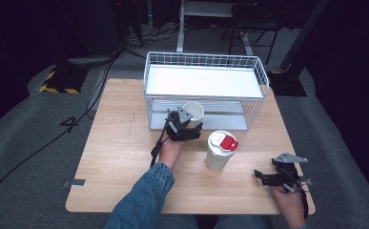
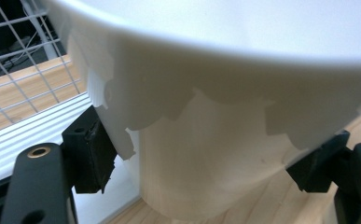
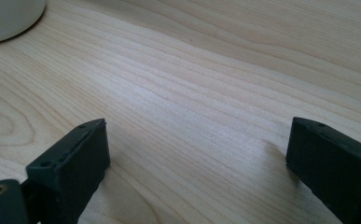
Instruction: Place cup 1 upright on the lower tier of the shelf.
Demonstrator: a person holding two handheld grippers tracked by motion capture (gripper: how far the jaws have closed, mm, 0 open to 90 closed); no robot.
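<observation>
The left gripper point(image 1: 186, 125) is clamping its two black jaws against the sides of an open white paper cup point(image 1: 193, 113), which is sitting upright toward the far middle of the light wooden table point(image 1: 120, 148), right at the open front of the white wire basket shelf point(image 1: 206, 88) that is standing along the table's far edge. In the left gripper view the white paper cup point(image 2: 225, 130) is spreading across most of the frame, with a jaw pad pressing on it at each side and the wire grid showing behind on the left. A second white cup with a white lid and red tab point(image 1: 220, 149) is standing near the table's middle, a little nearer the person, apart from both grippers. The right gripper point(image 1: 268, 177) is resting low near the table's near right corner, its jaws standing apart over bare wood with nothing between them.
</observation>
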